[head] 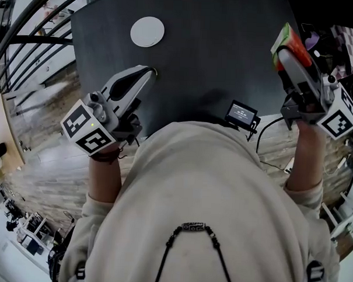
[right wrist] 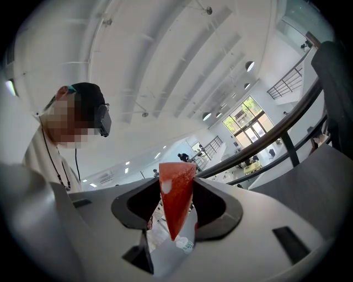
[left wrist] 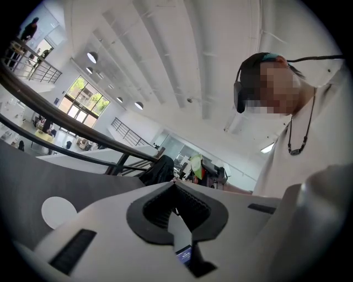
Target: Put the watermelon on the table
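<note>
A watermelon slice (head: pixel 290 42), red with a green rind, is clamped in my right gripper (head: pixel 283 54), which is held up over the right edge of the dark table (head: pixel 215 57). In the right gripper view the red wedge (right wrist: pixel 176 201) sits point down between the two black pads, and the right gripper (right wrist: pixel 177 175) is shut on it. My left gripper (head: pixel 149 72) is over the table's near left part, its jaws closed together with nothing between them. In the left gripper view the left gripper (left wrist: pixel 175 184) has its tips meeting, and the slice (left wrist: pixel 197 164) shows small beyond them.
A white round disc (head: pixel 147 31) lies flat on the far left of the table, also in the left gripper view as a disc (left wrist: pixel 59 212). A small device with a lit screen (head: pixel 242 114) hangs at the table's near edge. Black railings (head: pixel 23 40) run at the left, clutter at the right.
</note>
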### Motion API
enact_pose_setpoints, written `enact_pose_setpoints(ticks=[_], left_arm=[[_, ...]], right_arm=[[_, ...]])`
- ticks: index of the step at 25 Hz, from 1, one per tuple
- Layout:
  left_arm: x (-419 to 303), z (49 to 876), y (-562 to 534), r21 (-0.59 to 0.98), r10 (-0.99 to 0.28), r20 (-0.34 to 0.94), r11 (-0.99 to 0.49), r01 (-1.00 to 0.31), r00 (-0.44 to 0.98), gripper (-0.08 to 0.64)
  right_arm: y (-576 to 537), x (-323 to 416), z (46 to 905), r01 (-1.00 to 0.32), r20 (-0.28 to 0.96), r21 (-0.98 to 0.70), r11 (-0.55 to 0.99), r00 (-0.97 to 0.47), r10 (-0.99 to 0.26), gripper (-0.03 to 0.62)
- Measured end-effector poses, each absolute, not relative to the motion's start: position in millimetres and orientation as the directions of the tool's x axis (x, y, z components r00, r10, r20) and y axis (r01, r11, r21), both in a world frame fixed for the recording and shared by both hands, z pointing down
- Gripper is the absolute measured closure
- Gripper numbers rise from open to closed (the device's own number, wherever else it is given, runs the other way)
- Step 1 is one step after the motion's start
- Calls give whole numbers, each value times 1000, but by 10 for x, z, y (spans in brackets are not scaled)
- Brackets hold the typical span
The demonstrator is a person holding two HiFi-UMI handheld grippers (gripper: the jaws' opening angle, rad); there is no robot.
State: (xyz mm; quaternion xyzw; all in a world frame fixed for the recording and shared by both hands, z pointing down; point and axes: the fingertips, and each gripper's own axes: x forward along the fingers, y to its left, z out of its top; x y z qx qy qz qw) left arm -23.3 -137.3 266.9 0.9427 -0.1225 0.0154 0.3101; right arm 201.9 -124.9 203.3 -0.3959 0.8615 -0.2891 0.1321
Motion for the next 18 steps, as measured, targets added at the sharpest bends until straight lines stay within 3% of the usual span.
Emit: enact_pose_setpoints(ticks=[18], left_arm=[[-599,2715,-1318,642,-368,68,-696,-323,927,561]], right_arm=[[-1629,1643,2015,-576,93,-573,583,-753,-652,397]])
